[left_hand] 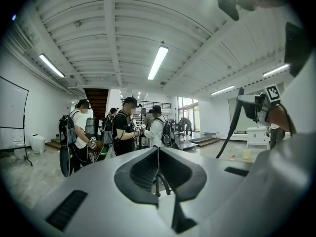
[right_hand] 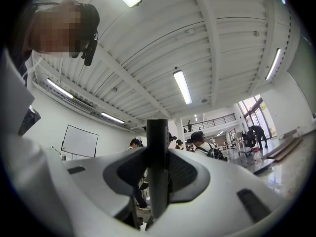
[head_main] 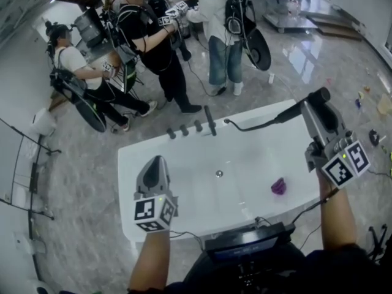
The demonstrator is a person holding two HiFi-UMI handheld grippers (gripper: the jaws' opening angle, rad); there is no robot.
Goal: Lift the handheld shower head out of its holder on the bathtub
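The black handheld shower head (head_main: 294, 110) is raised above the right end of the white bathtub (head_main: 131, 164), and my right gripper (head_main: 313, 106) is shut on its handle. In the right gripper view the handle (right_hand: 157, 181) stands as a dark upright bar pinched between the jaws. Its black hose (head_main: 257, 126) droops back to the far tub deck. My left gripper (head_main: 157, 160) hovers over the tub's near left part, its jaws together with nothing in them. The left gripper view shows those jaws (left_hand: 158, 164) meeting, and the hose (left_hand: 231, 127) with the right gripper (left_hand: 261, 107) off to the right.
Black faucet knobs (head_main: 184, 130) and a spout (head_main: 210, 120) line the far rim. A purple object (head_main: 279, 186) and the drain (head_main: 218, 174) lie in the tub. Several people (head_main: 153, 41) stand beyond it. A whiteboard stand (head_main: 24, 164) is on the left.
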